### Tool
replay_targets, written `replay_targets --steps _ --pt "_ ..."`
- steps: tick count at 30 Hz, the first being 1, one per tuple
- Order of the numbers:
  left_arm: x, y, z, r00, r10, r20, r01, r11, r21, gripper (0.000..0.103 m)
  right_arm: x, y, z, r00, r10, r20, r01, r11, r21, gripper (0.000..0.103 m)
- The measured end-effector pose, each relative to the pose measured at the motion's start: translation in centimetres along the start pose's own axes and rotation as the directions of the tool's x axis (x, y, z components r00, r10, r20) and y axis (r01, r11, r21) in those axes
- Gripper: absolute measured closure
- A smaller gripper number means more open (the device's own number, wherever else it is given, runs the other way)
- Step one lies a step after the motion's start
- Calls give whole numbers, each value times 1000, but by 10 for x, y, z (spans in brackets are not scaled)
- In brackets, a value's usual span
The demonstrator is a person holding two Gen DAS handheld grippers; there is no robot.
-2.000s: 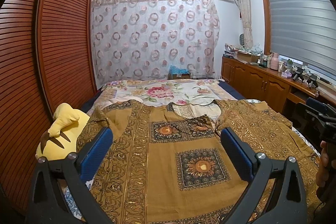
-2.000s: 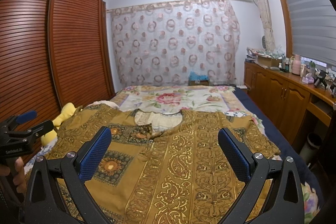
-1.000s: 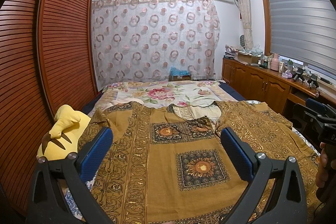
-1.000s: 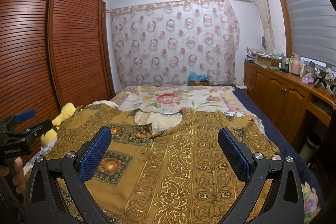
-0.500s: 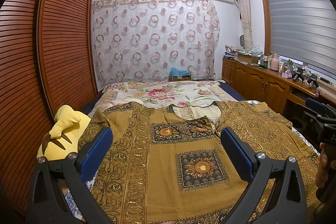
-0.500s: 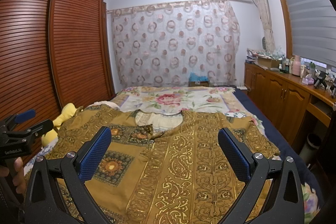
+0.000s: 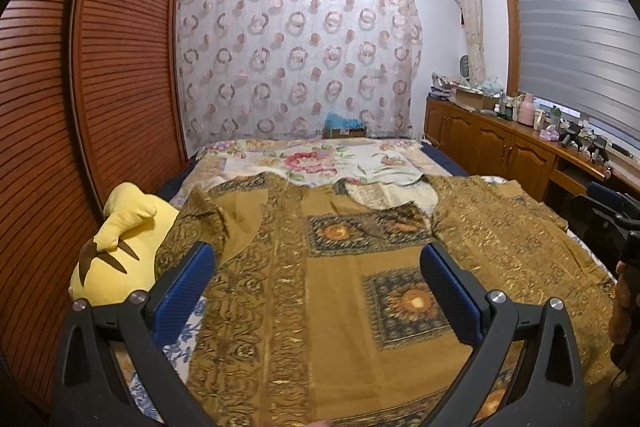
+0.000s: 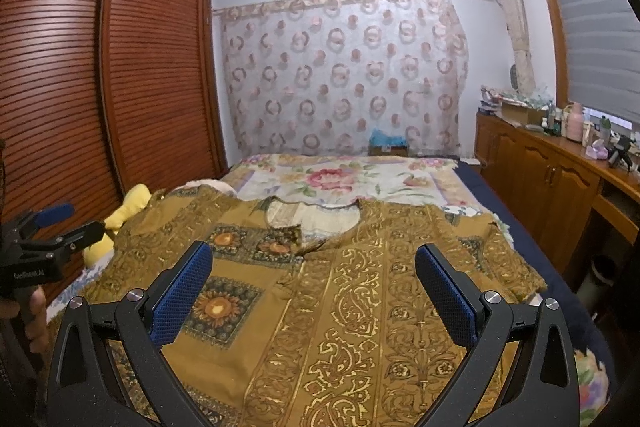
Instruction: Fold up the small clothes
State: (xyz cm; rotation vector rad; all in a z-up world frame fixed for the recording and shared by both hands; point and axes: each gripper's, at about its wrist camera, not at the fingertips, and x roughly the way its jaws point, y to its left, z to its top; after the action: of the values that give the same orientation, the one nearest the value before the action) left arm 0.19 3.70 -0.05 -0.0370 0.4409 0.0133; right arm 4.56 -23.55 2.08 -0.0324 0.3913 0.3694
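Mustard-brown fabric with gold scrollwork fills the lower middle of the left wrist view: a patterned shirt (image 7: 340, 287) lies spread flat on the bed (image 7: 320, 159), its neckline towards the centre of the frame. The left tool (image 7: 316, 291) hangs above it at the bottom of the frame, released, its blue-padded fingers (image 7: 182, 291) wide apart and holding nothing. A yellow plush toy (image 7: 120, 247) sits at the left edge of the frame, just beside the shirt's sleeve. At the far right edge a hand (image 7: 624, 303) grips a dark handle. A ring-patterned curtain (image 7: 296, 63) covers the far wall in the upper middle.

From the right wrist view, the same shirt (image 8: 340, 307) covers the lower centre, flat and unfolded, the floral bedspread (image 8: 340, 179) showing beyond its collar. The right tool (image 8: 314, 291) hovers over the cloth, likewise released, fingers (image 8: 444, 295) spread with nothing between them. At the left edge of the frame the left tool (image 8: 60, 223) is seen from the side, held by a hand (image 8: 34, 311). Wooden cabinets (image 8: 540, 179) line the right side.
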Motion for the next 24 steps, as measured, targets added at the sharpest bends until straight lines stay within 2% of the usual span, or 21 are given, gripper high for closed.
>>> replay_targets --steps 5,17,21,24 --pt "12 26 -8 999 32 -32 -32 999 -4 0 14 7 0 1000 17 -24 -17 1000 -22 0" --pt "31 85 -24 993 51 -105 -53 998 -18 0 48 32 -2 993 83 -79 -88 994 -62 0" --pt "37 107 -29 989 76 -129 -80 997 -21 2 60 39 -3 988 105 -111 -113 991 -77 0" --pt "46 125 -34 985 68 -159 -75 996 -40 5 69 48 -4 984 118 -132 -131 987 -96 0"
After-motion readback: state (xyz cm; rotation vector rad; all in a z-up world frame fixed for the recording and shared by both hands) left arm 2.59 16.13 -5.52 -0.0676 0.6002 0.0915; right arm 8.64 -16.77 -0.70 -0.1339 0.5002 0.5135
